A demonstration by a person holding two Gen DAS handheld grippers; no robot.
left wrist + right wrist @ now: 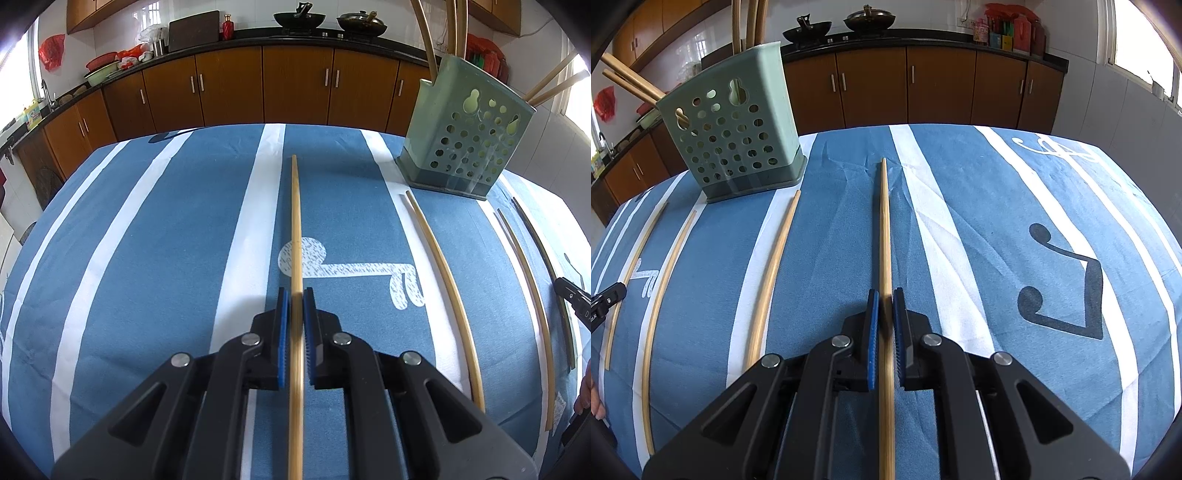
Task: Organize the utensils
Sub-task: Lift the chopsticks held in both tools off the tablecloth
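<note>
item: left gripper (294, 295) clamped on one chopstick (295, 221); right gripper (885, 295) clamped on another chopstick (884, 229), both lying along the blue striped cloth (147, 258). green holder (469, 147) stands between them, loose chopsticks (443, 266) nearby. risk: held near one end, either stick may pivot or slip on lifting, miss the holder's mouth.
</note>
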